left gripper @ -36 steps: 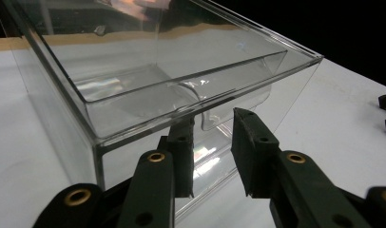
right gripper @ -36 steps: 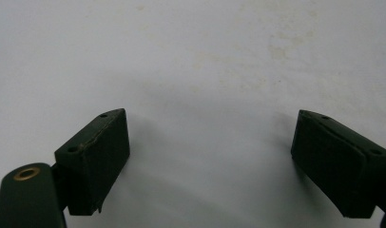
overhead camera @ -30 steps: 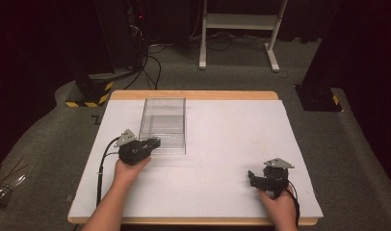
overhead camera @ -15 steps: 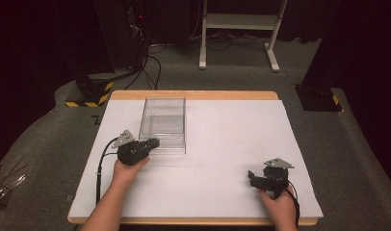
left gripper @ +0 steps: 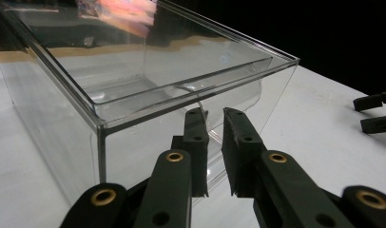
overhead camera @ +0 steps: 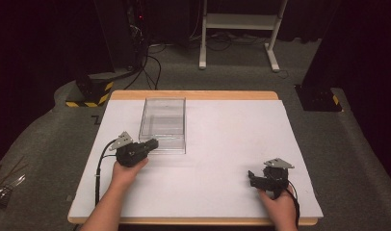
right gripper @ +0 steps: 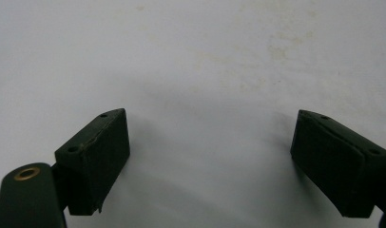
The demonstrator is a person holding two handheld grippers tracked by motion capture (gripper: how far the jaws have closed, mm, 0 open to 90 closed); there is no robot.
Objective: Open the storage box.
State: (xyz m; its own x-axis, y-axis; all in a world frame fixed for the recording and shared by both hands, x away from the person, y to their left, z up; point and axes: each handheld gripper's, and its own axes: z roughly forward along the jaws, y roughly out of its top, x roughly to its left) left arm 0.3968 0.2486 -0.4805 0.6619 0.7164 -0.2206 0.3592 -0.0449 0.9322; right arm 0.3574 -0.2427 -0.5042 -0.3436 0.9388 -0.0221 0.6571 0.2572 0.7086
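While our left gripper (overhead camera: 152,143) sits at the near left corner of the clear box (overhead camera: 163,122), its fingers (left gripper: 196,142) have just been closing and now stand narrow, a thin gap between them. In the left gripper view the curved tab (left gripper: 203,107) on the box's front wall runs down into that gap; we cannot tell if the pads actually press on it. The box stands upright on the white tabletop (overhead camera: 222,144), at about 11 o'clock from the tabletop's middle, long side running away from us, open at the top, with a shallower clear tray (left gripper: 148,85) nested inside it. Our left hand (overhead camera: 127,168) wraps the gripper body from the 6 o'clock side, with the cable looping off toward 8 o'clock.

Our right gripper (overhead camera: 251,179) rests near the front edge at about 4 o'clock, well apart from the box, pointing toward 9 o'clock. Its fingers (right gripper: 96,152) are spread wide over bare white tabletop, nothing between them. Our right hand (overhead camera: 279,204) holds it from the 6 o'clock side. The same gripper's finger tips show far off at the 3 o'clock edge of the left gripper view.
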